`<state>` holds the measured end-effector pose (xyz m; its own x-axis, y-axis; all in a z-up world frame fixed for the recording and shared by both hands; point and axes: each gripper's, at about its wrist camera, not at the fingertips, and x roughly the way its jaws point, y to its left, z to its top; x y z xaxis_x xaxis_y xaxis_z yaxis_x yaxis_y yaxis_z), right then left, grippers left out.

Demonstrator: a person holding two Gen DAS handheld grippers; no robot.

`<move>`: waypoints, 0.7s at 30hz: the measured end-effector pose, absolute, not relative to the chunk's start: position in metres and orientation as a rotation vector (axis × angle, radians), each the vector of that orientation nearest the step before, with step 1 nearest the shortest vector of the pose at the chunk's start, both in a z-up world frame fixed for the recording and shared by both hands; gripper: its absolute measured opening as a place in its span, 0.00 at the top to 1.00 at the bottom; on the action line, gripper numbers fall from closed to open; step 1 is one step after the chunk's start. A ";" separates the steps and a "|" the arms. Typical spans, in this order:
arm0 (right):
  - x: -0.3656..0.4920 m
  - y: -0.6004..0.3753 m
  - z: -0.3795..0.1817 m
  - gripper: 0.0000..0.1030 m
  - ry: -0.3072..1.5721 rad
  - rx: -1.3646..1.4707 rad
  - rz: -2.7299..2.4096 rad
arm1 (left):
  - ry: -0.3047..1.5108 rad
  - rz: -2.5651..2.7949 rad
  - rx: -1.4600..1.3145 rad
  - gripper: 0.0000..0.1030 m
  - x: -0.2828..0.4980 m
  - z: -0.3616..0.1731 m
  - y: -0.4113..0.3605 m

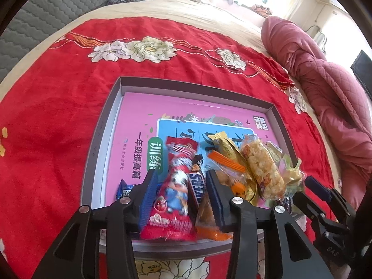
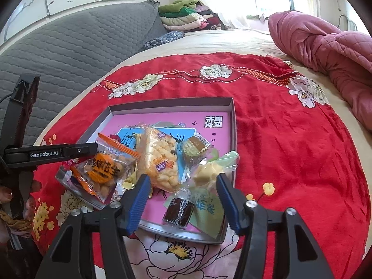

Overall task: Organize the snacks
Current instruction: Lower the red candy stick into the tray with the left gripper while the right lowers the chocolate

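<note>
Underneath everything lies a red plush bedspread (image 1: pixel 58 121) stitched with white peonies, and far right on it sits a bunched pink quilted blanket (image 2: pixel 325 46). On the spread sits a shallow grey cardboard tray (image 1: pixel 97 144), rectangular, lined with a pink workbook cover (image 1: pixel 139 125) printed in Chinese characters. The snacks are heaped at the tray's near end. Largest is a glossy red wrapper (image 1: pixel 176 186) with a cartoon child, standing between the blue ribbed pads of the left gripper (image 1: pixel 180 186); the jaws are apart, and whether the pads touch it I cannot tell. Just right of it a Snickers bar (image 1: pixel 196 186) shows part of its lettering. Further right are a clear packet of puffed rice cake (image 2: pixel 160 160) and a crinkly orange-edged pastry bag (image 2: pixel 104 169). The right gripper (image 2: pixel 182 195) stands open over a small dark brown cellophane-wrapped square (image 2: pixel 179 211), clear of it. Its neighbour's black arm reads "GenRobot.AI".
</note>
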<state>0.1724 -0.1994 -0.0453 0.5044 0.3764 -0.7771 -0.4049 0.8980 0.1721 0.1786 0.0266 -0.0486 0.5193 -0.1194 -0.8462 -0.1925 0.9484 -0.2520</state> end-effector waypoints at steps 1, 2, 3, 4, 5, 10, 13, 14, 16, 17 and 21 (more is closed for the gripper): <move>0.173 -0.200 -0.045 0.36 0.926 -0.034 0.471 | 1.030 0.045 -0.330 0.54 0.179 -0.048 0.026; 0.173 -0.200 -0.045 0.36 0.925 -0.034 0.470 | 1.030 0.047 -0.326 0.54 0.179 -0.048 0.025; 0.172 -0.200 -0.044 0.36 0.924 -0.034 0.469 | 1.029 0.047 -0.325 0.54 0.178 -0.048 0.025; 0.172 -0.201 -0.044 0.36 0.925 -0.032 0.469 | 1.030 0.046 -0.326 0.53 0.178 -0.048 0.025; 0.172 -0.200 -0.044 0.36 0.927 -0.032 0.468 | 1.031 0.046 -0.326 0.53 0.178 -0.048 0.025; 0.172 -0.199 -0.044 0.35 0.929 -0.037 0.468 | 1.029 0.044 -0.329 0.53 0.177 -0.047 0.026; 0.171 -0.199 -0.045 0.35 0.930 -0.039 0.472 | 1.026 0.042 -0.328 0.52 0.177 -0.046 0.025; 0.171 -0.199 -0.045 0.35 0.930 -0.040 0.473 | 1.024 0.041 -0.327 0.52 0.176 -0.045 0.025; 0.171 -0.198 -0.045 0.35 0.929 -0.039 0.474 | 1.022 0.040 -0.325 0.51 0.177 -0.044 0.024; 0.171 -0.199 -0.044 0.35 0.929 -0.038 0.474 | 1.020 0.039 -0.323 0.50 0.176 -0.043 0.024; 0.171 -0.198 -0.045 0.35 0.929 -0.039 0.473 | 1.018 0.040 -0.319 0.46 0.176 -0.040 0.023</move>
